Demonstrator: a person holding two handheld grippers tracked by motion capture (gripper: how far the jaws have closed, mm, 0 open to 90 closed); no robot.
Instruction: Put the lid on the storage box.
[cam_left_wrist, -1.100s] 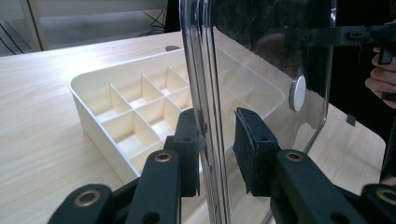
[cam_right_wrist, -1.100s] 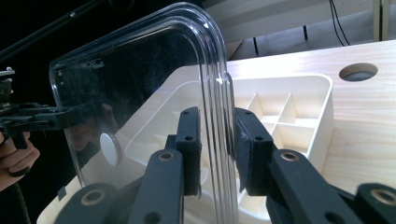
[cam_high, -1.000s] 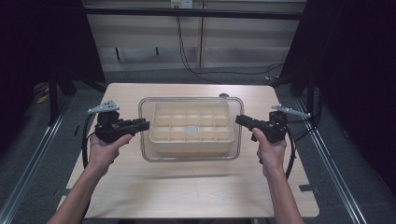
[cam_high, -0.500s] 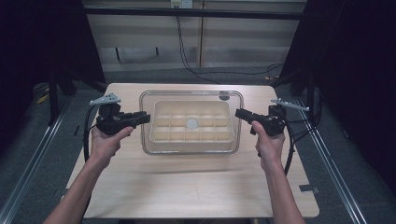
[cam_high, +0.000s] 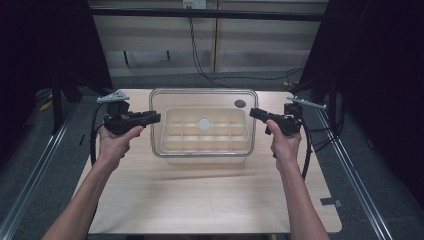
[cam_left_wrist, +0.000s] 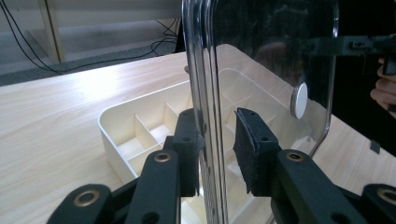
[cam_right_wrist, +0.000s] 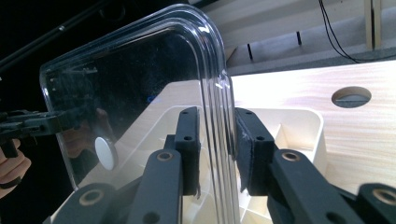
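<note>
A clear plastic lid (cam_high: 203, 95) is held above a cream divided tray (cam_high: 205, 137) that sits on the wooden surface (cam_high: 200, 195). The left gripper (cam_high: 150, 118) meets the lid's left edge and the right gripper (cam_high: 256, 113) its right edge, each carried in one of the person's hands.

In the left gripper view the lid (cam_left_wrist: 261, 60) stands edge-on between the jaws of the left gripper (cam_left_wrist: 217, 154): the left pad touches the rim, while a small gap shows beside the right pad. In the right gripper view the jaws of the right gripper (cam_right_wrist: 217, 149) are clamped on the lid's curved rim (cam_right_wrist: 212, 84), with pads against both faces.

A small white round knob (cam_high: 204, 123) sits at the lid's centre. The tray's compartments (cam_left_wrist: 140, 140) lie just below.

A dark round hole (cam_high: 240, 103) in the surface shows through the lid near the far right corner. Black cables (cam_high: 200, 55) trail over the grey floor behind, and a small dark patch (cam_high: 331, 202) marks the surface's near right corner.
</note>
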